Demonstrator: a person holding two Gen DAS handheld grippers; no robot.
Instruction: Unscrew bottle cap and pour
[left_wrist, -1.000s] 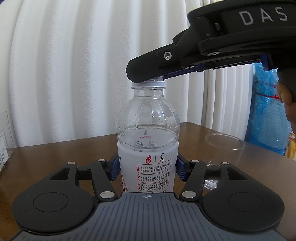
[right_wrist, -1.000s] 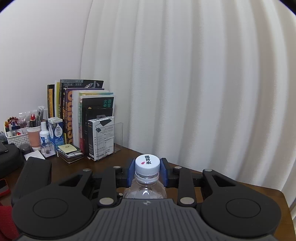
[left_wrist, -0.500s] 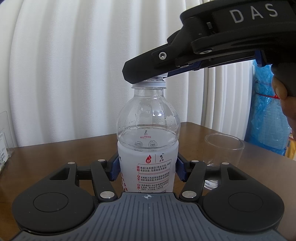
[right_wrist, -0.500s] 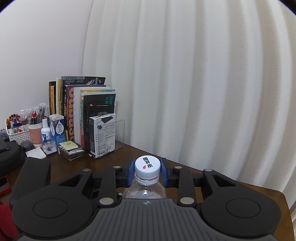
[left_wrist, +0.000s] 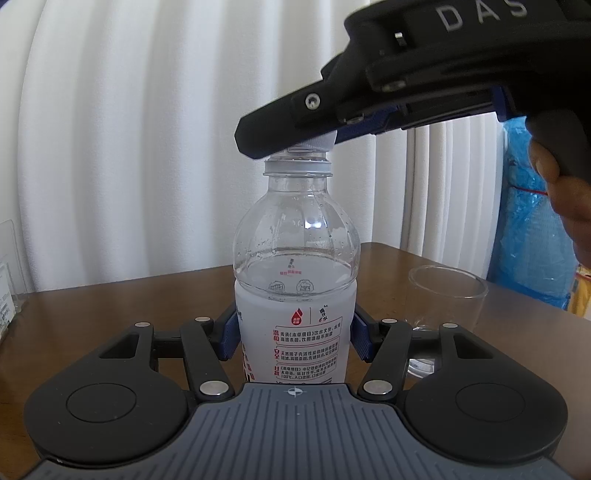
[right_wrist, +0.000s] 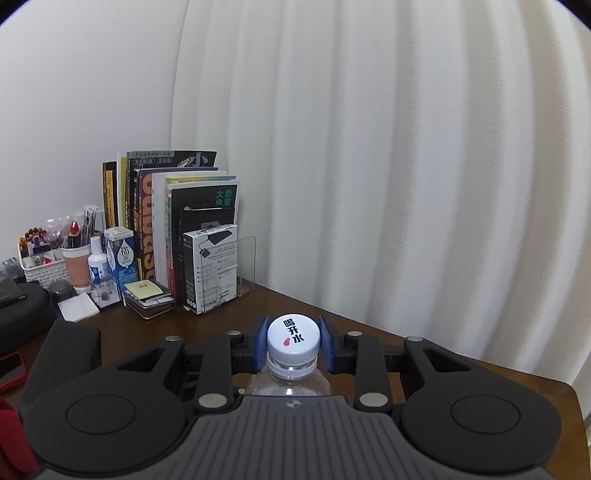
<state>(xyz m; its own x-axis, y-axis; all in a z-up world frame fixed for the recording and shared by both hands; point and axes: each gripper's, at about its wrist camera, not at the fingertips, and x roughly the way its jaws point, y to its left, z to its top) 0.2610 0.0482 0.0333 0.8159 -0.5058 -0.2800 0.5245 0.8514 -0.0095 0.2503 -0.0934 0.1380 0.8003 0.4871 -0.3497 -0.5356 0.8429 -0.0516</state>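
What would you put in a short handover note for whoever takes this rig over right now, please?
Left gripper: shut on the bottle at its label, upright on the table.
Right gripper: shut on the cap; a gap shows under the cap, whether it is free I cannot tell.
Clear cup: right of the bottle, apart from it.
Done: both grips set.
Left: take the cap off, pour into the cup.

Bottle (left_wrist: 295, 280): clear, white label, upright on your table, part full.
Cap (right_wrist: 293, 336): white, on the neck.
Glass (left_wrist: 446, 295): clear, beside the bottle.
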